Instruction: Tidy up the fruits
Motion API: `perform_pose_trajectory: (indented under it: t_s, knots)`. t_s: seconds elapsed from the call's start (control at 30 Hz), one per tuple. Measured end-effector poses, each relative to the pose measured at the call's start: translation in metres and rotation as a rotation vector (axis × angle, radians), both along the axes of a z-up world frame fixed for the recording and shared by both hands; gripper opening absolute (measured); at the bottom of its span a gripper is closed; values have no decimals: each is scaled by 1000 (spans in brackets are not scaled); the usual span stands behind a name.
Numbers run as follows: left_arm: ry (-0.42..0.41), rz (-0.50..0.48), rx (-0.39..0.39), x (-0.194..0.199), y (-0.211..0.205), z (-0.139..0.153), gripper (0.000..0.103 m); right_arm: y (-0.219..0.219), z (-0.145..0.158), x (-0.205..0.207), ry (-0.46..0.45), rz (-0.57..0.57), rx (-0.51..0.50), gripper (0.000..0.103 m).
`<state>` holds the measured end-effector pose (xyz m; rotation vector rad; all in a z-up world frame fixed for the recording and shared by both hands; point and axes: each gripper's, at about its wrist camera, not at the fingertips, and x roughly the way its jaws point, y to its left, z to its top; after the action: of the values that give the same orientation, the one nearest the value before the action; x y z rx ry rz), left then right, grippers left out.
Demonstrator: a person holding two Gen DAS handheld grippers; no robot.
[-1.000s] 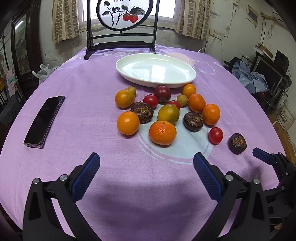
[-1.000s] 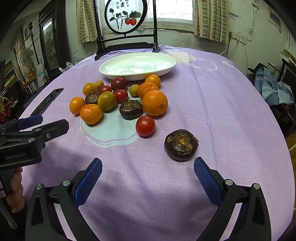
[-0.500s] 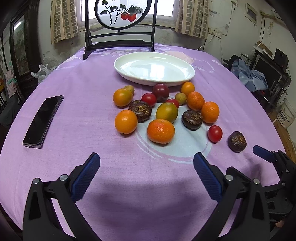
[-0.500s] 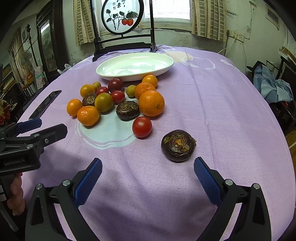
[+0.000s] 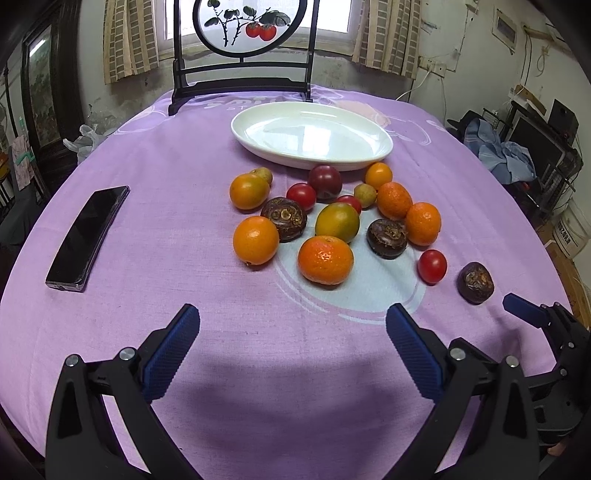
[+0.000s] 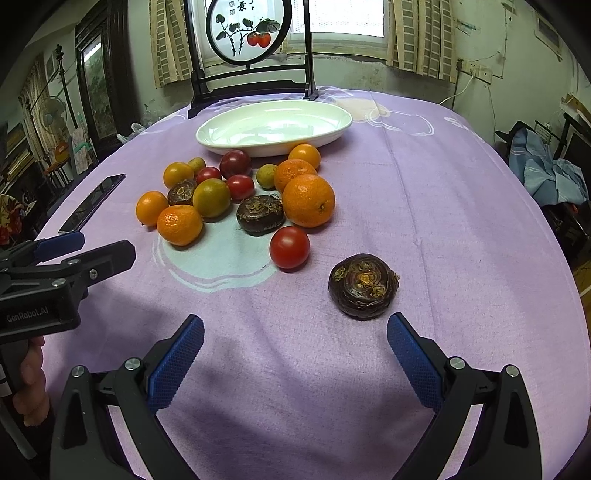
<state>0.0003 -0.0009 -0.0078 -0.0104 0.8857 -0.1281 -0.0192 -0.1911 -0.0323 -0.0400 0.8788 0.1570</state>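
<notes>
A white oval plate [image 5: 312,134] sits empty at the far side of the purple tablecloth; it also shows in the right wrist view [image 6: 273,127]. Several fruits lie in a cluster before it: oranges [image 5: 325,260], red tomatoes [image 5: 431,266], a green-yellow fruit [image 5: 337,222] and dark brown water chestnuts [image 5: 283,218]. One chestnut [image 6: 364,285] lies apart, just ahead of my right gripper [image 6: 295,347], nearer its right finger. My left gripper [image 5: 293,338] is open and empty, short of the nearest orange. Both hover low over the cloth.
A black phone [image 5: 88,238] lies on the cloth at the left. A dark wooden stand with a round painted screen [image 5: 243,29] rises behind the plate. The table edge curves away on the right, with clutter beyond.
Both grippers have moved a little back and up from the fruit cluster; the view has tilted slightly. The fruits and plate have not moved.
</notes>
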Motion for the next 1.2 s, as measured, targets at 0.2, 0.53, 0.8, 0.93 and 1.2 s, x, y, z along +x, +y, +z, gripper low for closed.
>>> perform_pose_trajectory:
  t_s: [0.2, 0.53, 0.8, 0.93, 1.2]
  knots:
    - [1, -1, -2, 0, 0, 0, 99, 1, 0, -1, -2, 2, 2, 100]
    - [6, 1, -6, 0, 1, -1, 99, 2, -2, -1, 1, 5, 1, 100]
    - [14, 7, -3, 1, 3, -5, 99, -4, -5, -2, 16, 1, -54, 100]
    - [25, 7, -4, 3, 3, -8, 99, -13, -10, -2, 36, -15, -77, 100]
    - [46, 6, 0, 8, 3, -15, 99, -20, -10, 4, 45, -29, -91, 100]
